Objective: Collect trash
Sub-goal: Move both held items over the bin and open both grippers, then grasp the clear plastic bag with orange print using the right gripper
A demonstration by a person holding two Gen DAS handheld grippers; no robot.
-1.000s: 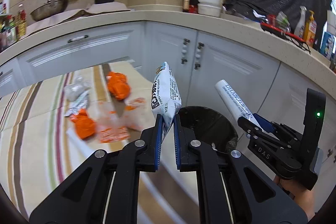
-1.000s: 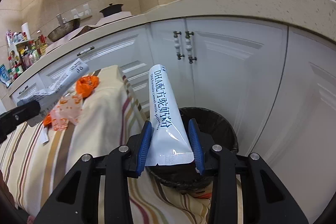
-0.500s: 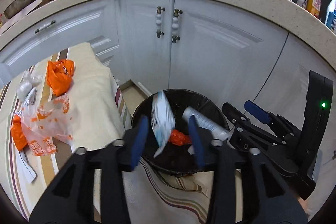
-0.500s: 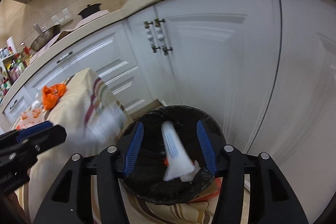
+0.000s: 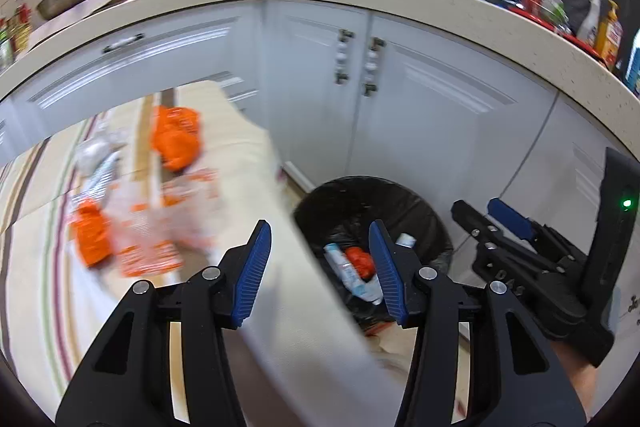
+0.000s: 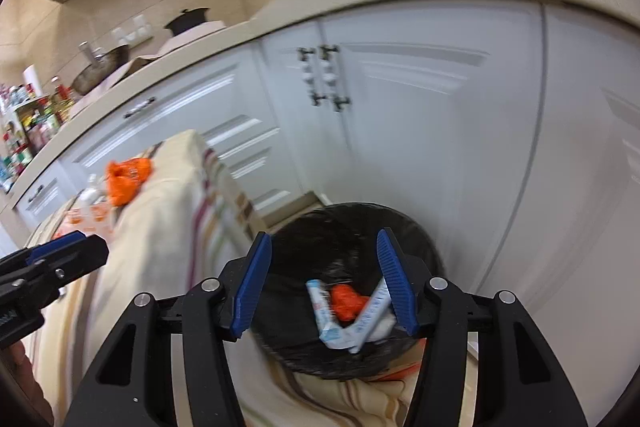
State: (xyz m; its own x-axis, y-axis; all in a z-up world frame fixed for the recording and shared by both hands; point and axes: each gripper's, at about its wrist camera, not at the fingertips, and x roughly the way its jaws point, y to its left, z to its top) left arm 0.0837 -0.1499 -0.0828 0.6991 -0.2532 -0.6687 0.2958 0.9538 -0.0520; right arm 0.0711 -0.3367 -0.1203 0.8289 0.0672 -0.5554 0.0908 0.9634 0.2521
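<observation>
A black bin (image 6: 352, 291) on the floor holds two white packets (image 6: 326, 311) and an orange wad. More trash, orange wads (image 5: 175, 137) and a clear printed bag (image 5: 160, 223), lies on the striped table (image 5: 40, 287) near its edge by the bin, up and left of the left gripper (image 5: 320, 269), the nearer one. Both grippers have just been opening; the left one is released and empty, and so is the right gripper (image 6: 324, 285) over the bin. Blur smears the table trash, so the clear pieces at its far end cannot be told apart.

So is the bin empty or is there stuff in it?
Not empty: the bin holds two white packets and an orange wad.
</observation>
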